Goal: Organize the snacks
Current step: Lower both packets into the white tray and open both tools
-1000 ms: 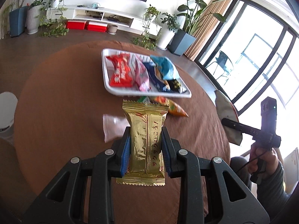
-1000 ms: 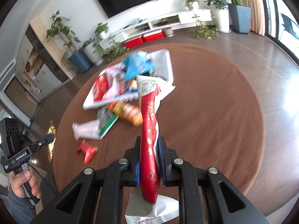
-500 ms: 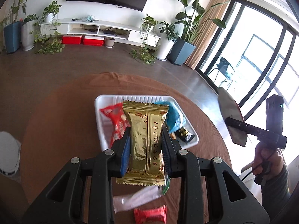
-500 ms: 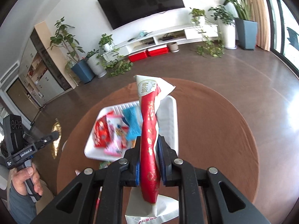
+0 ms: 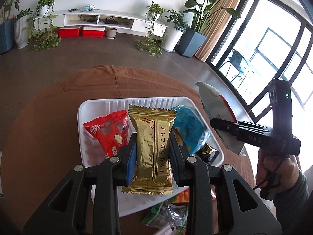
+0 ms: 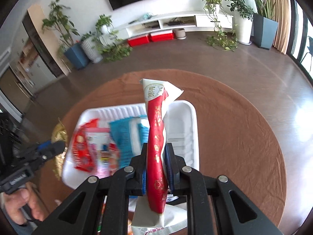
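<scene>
Grippers, 2 of them, are hovering over a white ribbed plastic tray point(image 5: 101, 105) on a round brown-clothed table point(image 5: 49, 117). Left gripper point(image 5: 152, 152) is pinching a crinkly gold foil snack packet point(image 5: 151, 148) by its sides. Right gripper point(image 6: 157, 166) is clamping tight on a slim red-and-white wrapper point(image 6: 156, 146). Beyond, glossy red point(image 5: 109, 131) and blue point(image 5: 187, 127) packets are crowding the tray; a release here is risking slick foil sliding off that heap.
</scene>
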`<state>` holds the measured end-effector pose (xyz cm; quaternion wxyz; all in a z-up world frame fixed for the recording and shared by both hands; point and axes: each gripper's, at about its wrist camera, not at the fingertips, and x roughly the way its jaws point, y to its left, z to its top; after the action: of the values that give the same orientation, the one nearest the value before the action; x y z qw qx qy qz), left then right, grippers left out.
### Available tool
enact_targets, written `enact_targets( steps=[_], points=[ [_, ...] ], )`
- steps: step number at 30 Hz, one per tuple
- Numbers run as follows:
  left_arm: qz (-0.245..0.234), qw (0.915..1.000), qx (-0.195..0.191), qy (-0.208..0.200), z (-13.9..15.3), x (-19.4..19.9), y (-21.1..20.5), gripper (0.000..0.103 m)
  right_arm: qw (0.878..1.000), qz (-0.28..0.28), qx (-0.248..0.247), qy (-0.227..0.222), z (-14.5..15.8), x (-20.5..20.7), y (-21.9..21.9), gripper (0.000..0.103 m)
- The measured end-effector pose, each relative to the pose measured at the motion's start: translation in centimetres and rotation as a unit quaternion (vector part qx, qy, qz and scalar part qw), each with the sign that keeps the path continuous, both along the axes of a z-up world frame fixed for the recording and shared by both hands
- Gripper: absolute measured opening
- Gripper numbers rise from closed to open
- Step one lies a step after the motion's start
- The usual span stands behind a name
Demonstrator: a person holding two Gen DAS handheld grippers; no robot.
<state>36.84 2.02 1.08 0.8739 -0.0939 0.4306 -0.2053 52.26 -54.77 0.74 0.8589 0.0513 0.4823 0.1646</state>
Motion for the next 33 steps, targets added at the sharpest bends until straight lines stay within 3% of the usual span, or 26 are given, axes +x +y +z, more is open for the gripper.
enact_targets(
  steps=[13, 33],
  points=[
    [0.005, 0.9994, 0.021, 0.027, -5.0, 2.8, -1.2, 0.028, 0.999, 0.015, -0.046, 0.021, -3.2, 1.1, 1.4, 0.017],
    [0.003, 0.9992, 0.026, 0.031, -6.4, 3.6, -1.8, 0.029, 0.999, 0.011, -0.049, 0.006, -4.4, 0.8, 1.6, 0.017]
  ],
)
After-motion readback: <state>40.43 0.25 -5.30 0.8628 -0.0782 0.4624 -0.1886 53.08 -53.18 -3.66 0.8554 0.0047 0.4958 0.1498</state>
